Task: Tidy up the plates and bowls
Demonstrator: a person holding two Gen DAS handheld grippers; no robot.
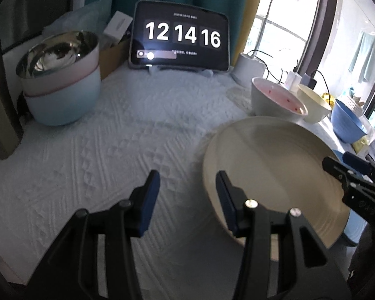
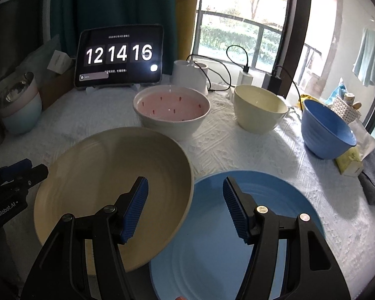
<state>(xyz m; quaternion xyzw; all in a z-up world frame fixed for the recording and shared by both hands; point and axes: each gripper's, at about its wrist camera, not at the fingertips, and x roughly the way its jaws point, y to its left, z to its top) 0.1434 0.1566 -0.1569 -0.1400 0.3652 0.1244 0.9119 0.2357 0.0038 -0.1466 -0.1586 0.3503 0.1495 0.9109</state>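
The beige plate [image 2: 107, 190] lies on the white textured cloth [image 2: 225, 145], its right edge overlapping the blue plate [image 2: 282, 200]. The right gripper [image 2: 185, 205] hangs over that overlap, jaws well apart and holding nothing; the left gripper [image 1: 187, 195] straddles the beige plate's left rim, also parted, pads not pressing. To do this well, I'd say, each claw should take the rim squarely before lifting, keeping the plate level. I count two plates and five bowls: a pink-lined one [image 2: 172, 115], a cream one [image 2: 260, 111], a blue one [image 2: 325, 132], and two stacked bowls [image 1: 60, 80] at the far left.
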